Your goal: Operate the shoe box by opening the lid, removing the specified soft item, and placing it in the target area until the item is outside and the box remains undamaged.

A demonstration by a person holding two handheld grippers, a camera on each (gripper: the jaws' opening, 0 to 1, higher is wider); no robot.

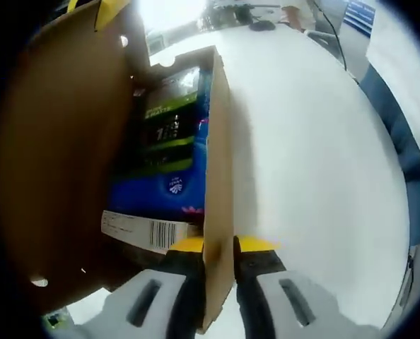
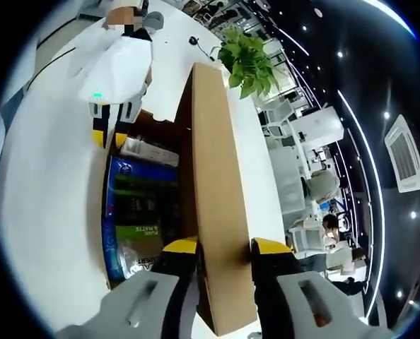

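Open cardboard shoe box (image 1: 217, 176) holds blue soft pack (image 1: 171, 162).

a white table (image 1: 316, 162) carries the open cardboard shoe box (image 1: 218, 176).

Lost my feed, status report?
Left gripper pinching box wall. Right gripper holding lid up. Blue soft pack inside, unobstructed.
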